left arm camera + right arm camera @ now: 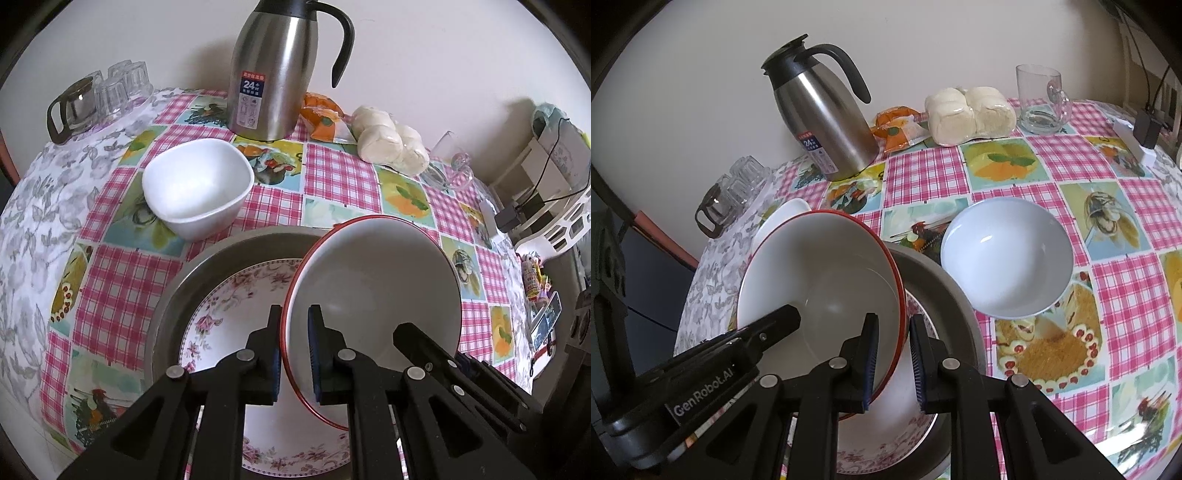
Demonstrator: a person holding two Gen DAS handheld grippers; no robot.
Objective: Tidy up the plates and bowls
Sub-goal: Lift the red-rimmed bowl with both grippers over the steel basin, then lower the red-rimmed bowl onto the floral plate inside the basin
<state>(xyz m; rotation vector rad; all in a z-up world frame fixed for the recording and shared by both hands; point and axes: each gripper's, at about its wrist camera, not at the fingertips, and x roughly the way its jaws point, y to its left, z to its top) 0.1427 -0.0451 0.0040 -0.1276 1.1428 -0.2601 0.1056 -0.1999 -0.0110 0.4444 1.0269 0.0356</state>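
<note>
A red-rimmed white bowl is held tilted over a floral plate that lies inside a grey metal basin. My left gripper straddles the bowl's left rim, with a small gap at the fingers. My right gripper straddles the same bowl's right rim, with a gap on the outer side. A white squarish bowl stands beyond the basin on the left. A pale blue round bowl stands to the right of the basin.
A steel thermos jug stands at the back by the wall. Wrapped buns, an orange snack packet, a glass mug and upturned glasses line the back. A white plastic rack sits at the right table edge.
</note>
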